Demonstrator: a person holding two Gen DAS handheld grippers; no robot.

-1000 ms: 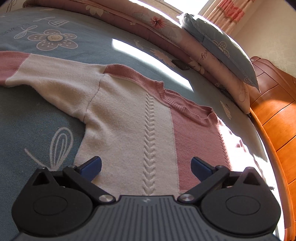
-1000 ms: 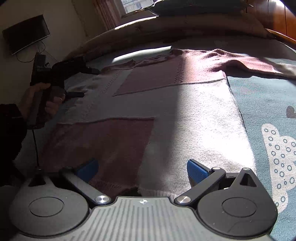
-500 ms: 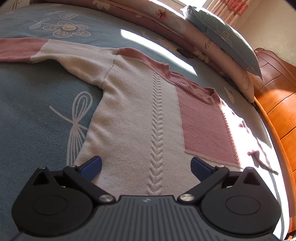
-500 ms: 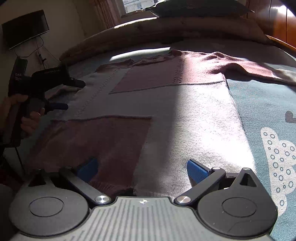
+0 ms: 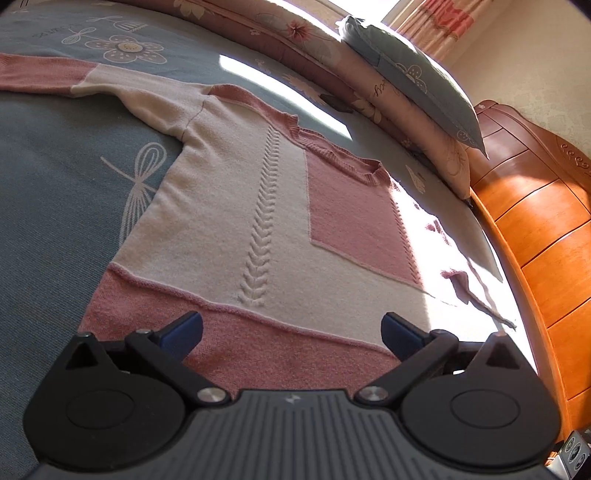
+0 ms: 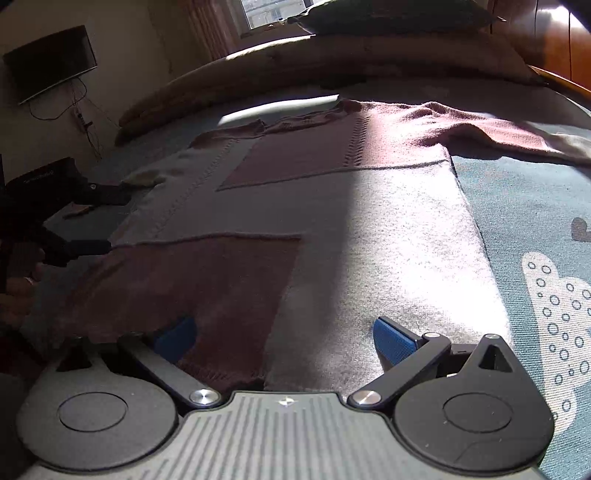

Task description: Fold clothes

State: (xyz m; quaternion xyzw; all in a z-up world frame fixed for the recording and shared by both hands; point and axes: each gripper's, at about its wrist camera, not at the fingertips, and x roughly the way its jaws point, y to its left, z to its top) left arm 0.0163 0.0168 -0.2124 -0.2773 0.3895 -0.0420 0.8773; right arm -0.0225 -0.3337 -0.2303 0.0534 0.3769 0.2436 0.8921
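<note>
A pink and cream knit sweater point(image 5: 258, 206) lies flat on the blue bedspread, one sleeve point(image 5: 48, 75) stretched out to the left. My left gripper point(image 5: 291, 332) is open, low over the pink hem band, nothing between its blue pads. In the right wrist view the same sweater point(image 6: 369, 236) lies half in shadow, its other sleeve point(image 6: 517, 129) running off to the right. My right gripper point(image 6: 282, 341) is open over the bottom hem edge. The left gripper point(image 6: 88, 218) shows there at the sweater's left side, held by a hand.
Pillows point(image 5: 413, 77) and a rolled quilt point(image 5: 295, 37) lie along the far side of the bed. A wooden headboard point(image 5: 539, 236) stands at the right. A wall-mounted screen point(image 6: 51, 62) and a window point(image 6: 273, 11) are beyond the bed.
The left gripper has drawn back along the sweater, from the chest down to the pink hem band. The right gripper has barely moved. Both have stayed open.
</note>
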